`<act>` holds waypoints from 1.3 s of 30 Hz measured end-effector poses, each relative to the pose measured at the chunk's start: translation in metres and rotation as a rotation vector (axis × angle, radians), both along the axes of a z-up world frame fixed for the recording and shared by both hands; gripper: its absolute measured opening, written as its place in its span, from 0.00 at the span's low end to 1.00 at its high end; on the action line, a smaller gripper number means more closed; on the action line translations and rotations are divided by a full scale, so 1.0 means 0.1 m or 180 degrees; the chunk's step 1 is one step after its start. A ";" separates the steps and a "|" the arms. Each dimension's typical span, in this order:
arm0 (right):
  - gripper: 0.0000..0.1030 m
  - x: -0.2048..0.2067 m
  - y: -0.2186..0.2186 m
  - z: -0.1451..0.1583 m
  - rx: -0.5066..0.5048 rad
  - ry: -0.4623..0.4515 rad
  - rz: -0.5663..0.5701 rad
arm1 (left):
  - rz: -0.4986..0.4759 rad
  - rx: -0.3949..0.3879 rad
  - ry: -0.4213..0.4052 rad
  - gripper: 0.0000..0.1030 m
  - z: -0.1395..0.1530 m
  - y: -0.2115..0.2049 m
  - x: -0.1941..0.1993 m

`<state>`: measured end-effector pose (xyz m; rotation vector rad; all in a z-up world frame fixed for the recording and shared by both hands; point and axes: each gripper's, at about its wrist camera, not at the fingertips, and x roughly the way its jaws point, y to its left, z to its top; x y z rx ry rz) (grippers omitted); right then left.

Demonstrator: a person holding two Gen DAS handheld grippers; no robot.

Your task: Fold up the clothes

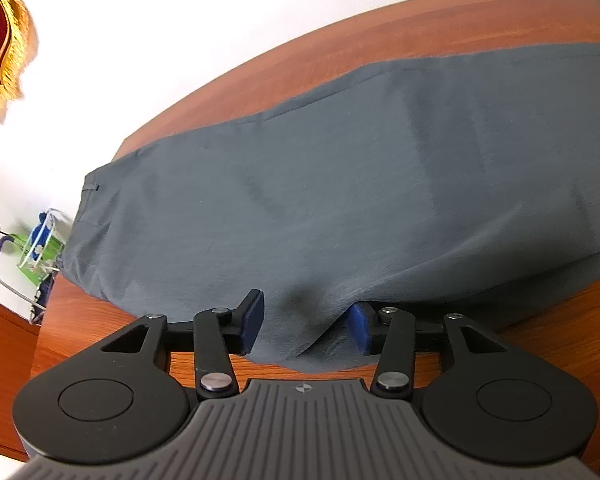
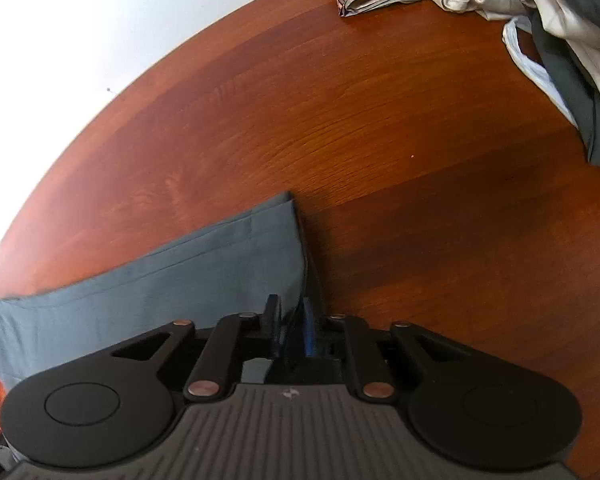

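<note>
Grey trousers (image 1: pixel 340 184) lie flat along the wooden table (image 1: pixel 460 28). Their near edge bulges up between the spread pads of the left claw (image 1: pixel 306 322), which do not press it. The right claw (image 2: pixel 290 328) stands slightly parted over the trousers' hem corner (image 2: pixel 276 240), cloth between its pads. Farther right lies a heap of clothes (image 2: pixel 540 8).

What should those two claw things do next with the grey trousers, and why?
Probably draw both back off the cloth. The grey trousers lie flat along the wooden table. The left gripper stands apart with a fold of fabric loose between its fingers. The right gripper is barely parted at the leg end, so both seem to be letting go.
</note>
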<state>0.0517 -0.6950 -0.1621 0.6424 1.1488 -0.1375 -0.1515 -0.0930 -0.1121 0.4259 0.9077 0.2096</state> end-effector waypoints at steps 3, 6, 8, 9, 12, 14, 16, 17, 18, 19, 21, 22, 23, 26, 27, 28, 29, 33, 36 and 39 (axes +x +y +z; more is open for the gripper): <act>0.37 -0.05 0.00 0.06 -0.0040 -0.0049 0.0025 | -0.0001 -0.0015 -0.0011 0.49 0.03 -0.02 -0.03; 0.54 -0.22 0.07 0.18 -0.0050 -0.0190 0.0130 | -0.0005 -0.0074 -0.0007 0.50 0.09 -0.06 -0.04; 0.54 -0.29 0.08 0.20 -0.0037 -0.0218 0.0179 | -0.0073 -0.0122 -0.0021 0.51 0.16 -0.12 -0.07; 0.54 -0.34 0.09 0.23 -0.0026 -0.0236 0.0216 | -0.0110 -0.0140 -0.0027 0.51 0.19 -0.14 -0.09; 0.54 -0.49 0.15 0.29 -0.0007 -0.0262 0.0306 | -0.0249 -0.0191 -0.0023 0.54 0.27 -0.25 -0.10; 0.55 -0.59 0.18 0.24 0.0003 -0.0272 0.0373 | -0.0384 -0.0258 -0.0025 0.54 0.34 -0.35 -0.08; 0.55 -0.62 0.22 0.18 0.0015 -0.0224 0.0407 | -0.0478 -0.0303 -0.0026 0.55 0.40 -0.43 -0.06; 0.55 -0.64 0.25 0.13 0.0011 -0.0186 0.0444 | -0.0516 -0.0318 -0.0026 0.55 0.42 -0.46 -0.05; 0.55 -0.64 0.27 0.11 0.0006 -0.0167 0.0459 | -0.0555 -0.0326 -0.0021 0.56 0.44 -0.50 -0.03; 0.55 -0.66 0.30 0.08 0.0008 -0.0131 0.0492 | -0.0620 -0.0337 -0.0010 0.56 0.47 -0.55 -0.01; 0.55 -0.68 0.35 0.07 0.0048 -0.0081 0.0577 | -0.0738 -0.0357 -0.0010 0.57 0.54 -0.64 0.04; 0.55 -0.71 0.36 0.08 0.0069 -0.0074 0.0601 | -0.0784 -0.0370 -0.0010 0.58 0.57 -0.67 0.05; 0.55 -0.74 0.36 0.10 0.0095 -0.0054 0.0627 | -0.0833 -0.0386 -0.0014 0.58 0.60 -0.71 0.06; 0.56 -0.83 0.36 0.17 0.0164 -0.0027 0.0637 | -0.0969 -0.0434 -0.0030 0.59 0.65 -0.81 0.09; 0.58 -0.87 0.35 0.19 0.0206 -0.0020 0.0626 | -0.1026 -0.0451 -0.0035 0.59 0.66 -0.85 0.09; 0.58 -0.97 0.36 0.26 0.0264 -0.0014 0.0610 | -0.1089 -0.0469 -0.0040 0.59 0.67 -0.90 0.10; 0.58 -1.05 0.35 0.32 0.0283 -0.0022 0.0575 | -0.1163 -0.0491 -0.0035 0.59 0.68 -0.96 0.10; 0.59 -1.20 0.33 0.52 0.0167 -0.0052 0.0462 | -0.1406 -0.0631 0.0053 0.60 0.66 -1.18 0.11; 0.62 -1.23 0.31 0.67 0.0034 -0.0086 0.0486 | -0.1610 -0.0677 0.0097 0.60 0.66 -1.44 0.06; 0.68 -1.24 0.27 0.79 -0.0090 -0.0129 0.0584 | -0.1725 -0.0692 0.0102 0.60 0.60 -1.65 0.07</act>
